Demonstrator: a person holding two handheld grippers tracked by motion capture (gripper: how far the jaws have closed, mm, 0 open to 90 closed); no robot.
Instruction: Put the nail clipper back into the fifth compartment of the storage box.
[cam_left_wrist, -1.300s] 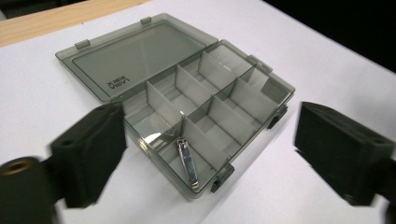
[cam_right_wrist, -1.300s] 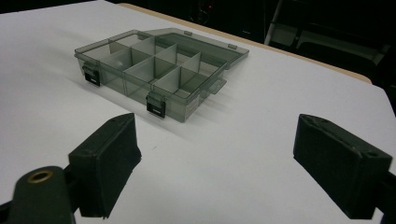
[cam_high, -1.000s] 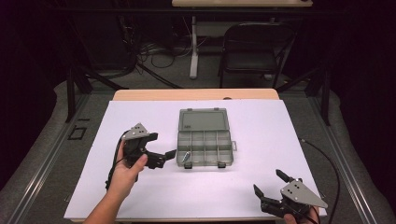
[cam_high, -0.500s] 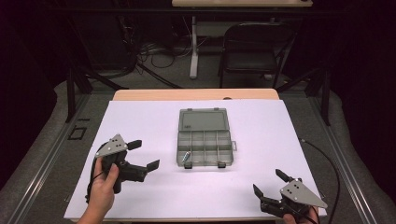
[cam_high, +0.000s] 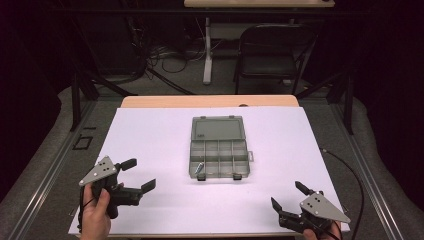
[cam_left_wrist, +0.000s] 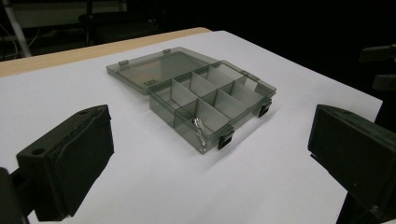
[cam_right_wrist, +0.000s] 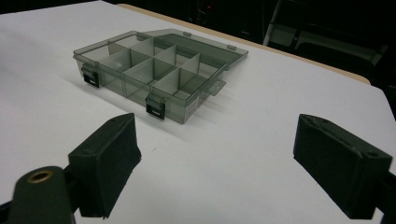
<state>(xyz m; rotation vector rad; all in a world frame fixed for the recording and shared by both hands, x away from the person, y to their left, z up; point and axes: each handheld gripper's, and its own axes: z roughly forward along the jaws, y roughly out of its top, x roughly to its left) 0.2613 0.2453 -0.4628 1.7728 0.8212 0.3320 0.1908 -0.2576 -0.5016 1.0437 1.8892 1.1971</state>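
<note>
Left tongs stand near the front left corner of the counter, jaws spread wide and empty, aimed toward the organiser box. Right tongs sit at the front right, likewise spread and holding nothing. Both are well apart from the box, judged a standby position. Jaw pads are black, blocky, matte. The counter carries a smooth white sheet. Mid-counter, the box is translucent grey plastic with its lid laid flat behind, dividers upright and black latches facing the person. A small metal part lies in a front corner compartment.
</note>
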